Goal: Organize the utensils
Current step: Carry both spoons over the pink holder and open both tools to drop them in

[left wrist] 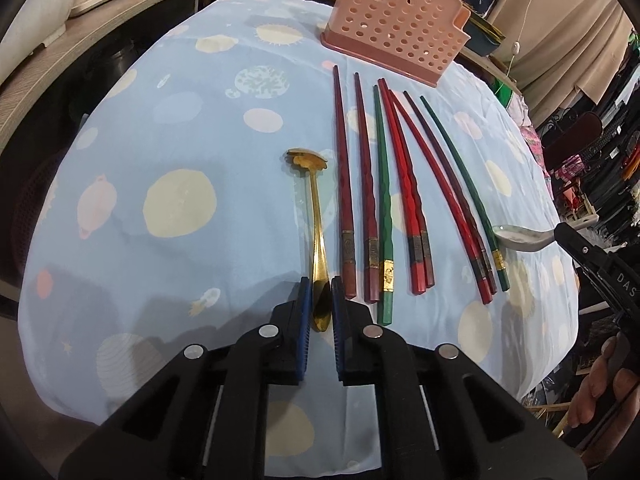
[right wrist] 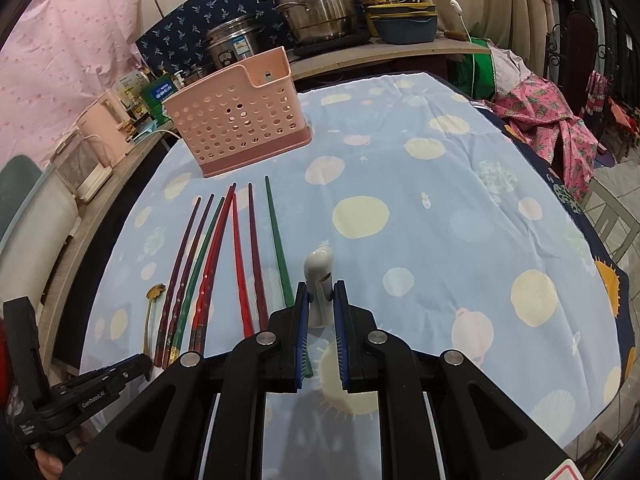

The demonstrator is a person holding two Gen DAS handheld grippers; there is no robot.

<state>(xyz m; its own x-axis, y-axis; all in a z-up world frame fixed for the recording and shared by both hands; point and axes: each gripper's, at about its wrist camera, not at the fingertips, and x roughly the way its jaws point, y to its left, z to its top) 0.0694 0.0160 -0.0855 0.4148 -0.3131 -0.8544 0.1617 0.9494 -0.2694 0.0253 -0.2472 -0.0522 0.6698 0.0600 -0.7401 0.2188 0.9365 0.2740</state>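
Left wrist view, left to right. A pale blue cloth [left wrist: 168, 152], smooth and printed with cream, pink and teal discs, covers the table. At lower centre the left gripper [left wrist: 320, 300], black with ribbed blue pads, has its jaws closed on the bowl end of a gold spoon [left wrist: 316, 216]; the thin metal stem runs up the frame to a scalloped, shell-shaped finial. Just right of it lie seven chopsticks [left wrist: 384, 200], lacquered dark red, bright red and green, faceted near their banded butts, tips fanning toward the upper centre. Above them stands a pink basket [left wrist: 396, 28] of perforated plastic on a darker base. At the right edge the right gripper [left wrist: 560, 232] holds a white spoon [left wrist: 520, 236] level above the cloth.

Right wrist view, left to right. The left gripper [right wrist: 140, 364] sits lower left, the chopsticks [right wrist: 224, 264] centre left, the basket [right wrist: 240, 120] upper left. At lower centre the right gripper [right wrist: 320, 300] is clamped on the glossy ceramic white spoon [right wrist: 318, 284].
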